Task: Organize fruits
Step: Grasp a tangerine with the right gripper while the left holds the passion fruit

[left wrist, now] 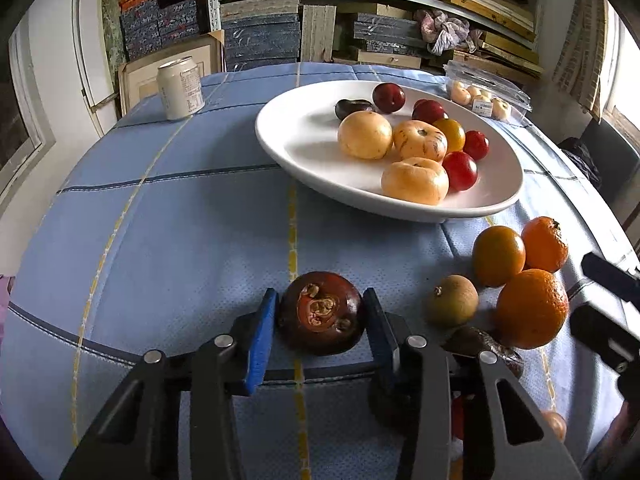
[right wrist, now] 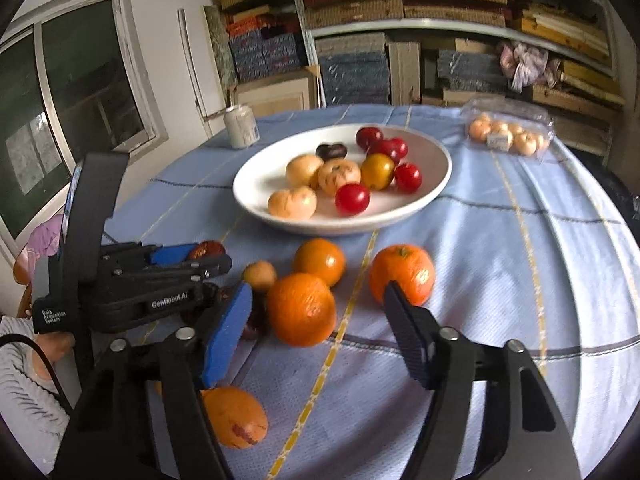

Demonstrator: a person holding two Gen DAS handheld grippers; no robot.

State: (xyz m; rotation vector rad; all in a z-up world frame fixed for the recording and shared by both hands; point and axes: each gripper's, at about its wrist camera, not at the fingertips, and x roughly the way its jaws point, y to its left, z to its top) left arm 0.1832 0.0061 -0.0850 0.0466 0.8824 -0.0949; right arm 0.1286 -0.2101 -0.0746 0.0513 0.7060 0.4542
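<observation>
Glossy white ceramic plate [left wrist: 304,128]; matt woven blue tablecloth [left wrist: 160,240]; dimpled orange [right wrist: 301,309] peel; smooth metal can [left wrist: 180,88].

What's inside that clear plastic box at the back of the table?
The clear box holds small pale orange fruits with a white label in front. The label and the lid's glare hide how many.

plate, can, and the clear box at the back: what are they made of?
Plate: likely glazed ceramic; white, glossy, soft highlights on the rim.
Can: likely aluminium with a pale printed label; drinks-can shape with a metal rim on top.
Clear box: thin transparent plastic clamshell, judging by its glare; the fruit inside shows through.
</observation>
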